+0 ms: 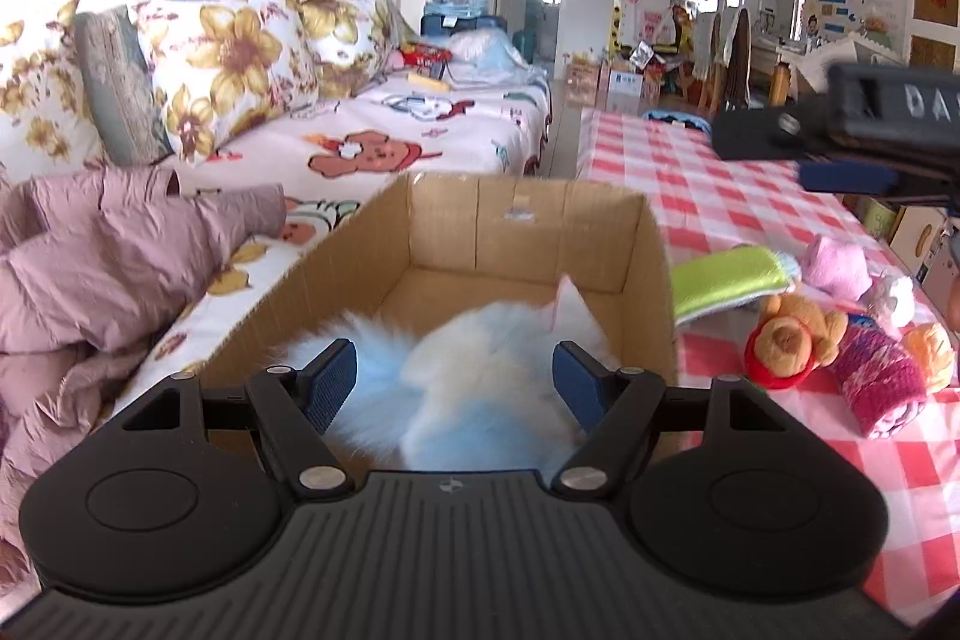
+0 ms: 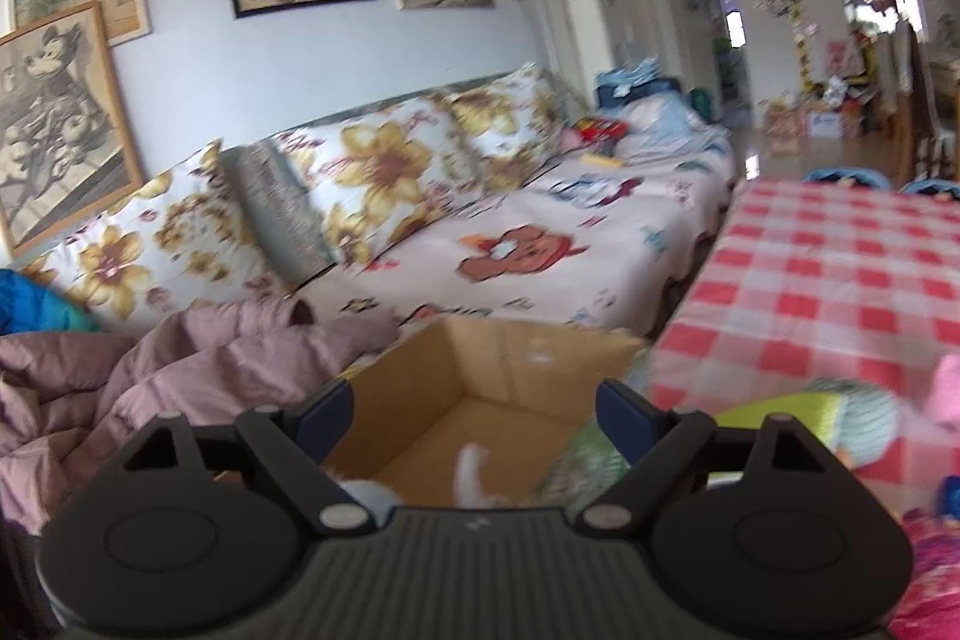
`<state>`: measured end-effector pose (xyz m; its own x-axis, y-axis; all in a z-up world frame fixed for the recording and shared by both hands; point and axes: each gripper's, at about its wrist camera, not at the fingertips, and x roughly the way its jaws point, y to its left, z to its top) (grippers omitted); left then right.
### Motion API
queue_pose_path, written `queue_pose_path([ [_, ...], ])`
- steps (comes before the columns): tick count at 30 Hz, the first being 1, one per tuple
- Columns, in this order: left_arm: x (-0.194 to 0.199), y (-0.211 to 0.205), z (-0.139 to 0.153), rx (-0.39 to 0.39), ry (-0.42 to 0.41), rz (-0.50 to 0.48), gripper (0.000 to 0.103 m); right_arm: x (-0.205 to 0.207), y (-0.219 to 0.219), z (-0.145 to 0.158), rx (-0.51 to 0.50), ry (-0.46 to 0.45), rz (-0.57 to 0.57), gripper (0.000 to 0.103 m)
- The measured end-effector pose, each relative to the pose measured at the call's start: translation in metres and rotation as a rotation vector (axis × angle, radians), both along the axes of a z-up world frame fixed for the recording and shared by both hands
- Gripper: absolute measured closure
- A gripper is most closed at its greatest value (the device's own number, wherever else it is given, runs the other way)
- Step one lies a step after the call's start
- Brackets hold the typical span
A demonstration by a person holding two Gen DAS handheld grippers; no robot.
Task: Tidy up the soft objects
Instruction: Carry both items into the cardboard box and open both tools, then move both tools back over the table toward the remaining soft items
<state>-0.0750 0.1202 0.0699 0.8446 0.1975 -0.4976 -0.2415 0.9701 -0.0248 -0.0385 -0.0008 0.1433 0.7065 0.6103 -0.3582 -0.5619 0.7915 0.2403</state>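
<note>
1. A sofa (image 1: pixel 384 130) with a cartoon-print cover and flowered cushions runs along the wall; a mauve padded jacket (image 1: pixel 90 274) lies crumpled on its near end.
2. The worktop (image 1: pixel 708 196), under a red-and-white checked cloth, stands just beside the sofa.
3. An open cardboard box (image 1: pixel 498 226) sits at the worktop's sofa-side edge, directly ahead of both cameras.
4. A fluffy white-and-blue plush toy (image 1: pixel 474 376) lies inside the box at its near end.
5. The left gripper (image 1: pixel 459 382) hangs over that toy, jaws wide, one blue pad on each side of the fur; whether the pads touch it cannot be told.
6. The right gripper (image 2: pixel 477 415) hovers above the box's near edge, jaws wide and holding nothing; the view is blurred.
7. A lime-green cloth (image 1: pixel 729 277) lies just right of the box.
8. Near it cluster a brown bear in red (image 1: pixel 792 337), a pink plush (image 1: pixel 837 265) and a magenta knitted piece (image 1: pixel 876 382).
</note>
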Motion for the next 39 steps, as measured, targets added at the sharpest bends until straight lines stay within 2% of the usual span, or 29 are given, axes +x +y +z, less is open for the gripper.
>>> queue_pose_path([
  [7,-0.013,-0.012,0.012,0.001,-0.015,-0.011,0.013,-0.009,-0.049,0.002,-0.009,-0.043,-0.149,0.013],
  [12,-0.014,-0.026,0.013,0.005,-0.020,-0.032,0.011,-0.014,-0.073,0.002,-0.059,-0.082,-0.235,0.010],
  [23,-0.014,-0.052,0.010,0.029,-0.019,-0.109,0.007,-0.018,-0.133,0.002,-0.016,-0.084,-0.365,0.010],
  [39,-0.022,-0.098,0.006,0.069,0.008,-0.221,0.006,-0.028,-0.204,-0.007,-0.004,-0.088,-0.515,0.010],
])
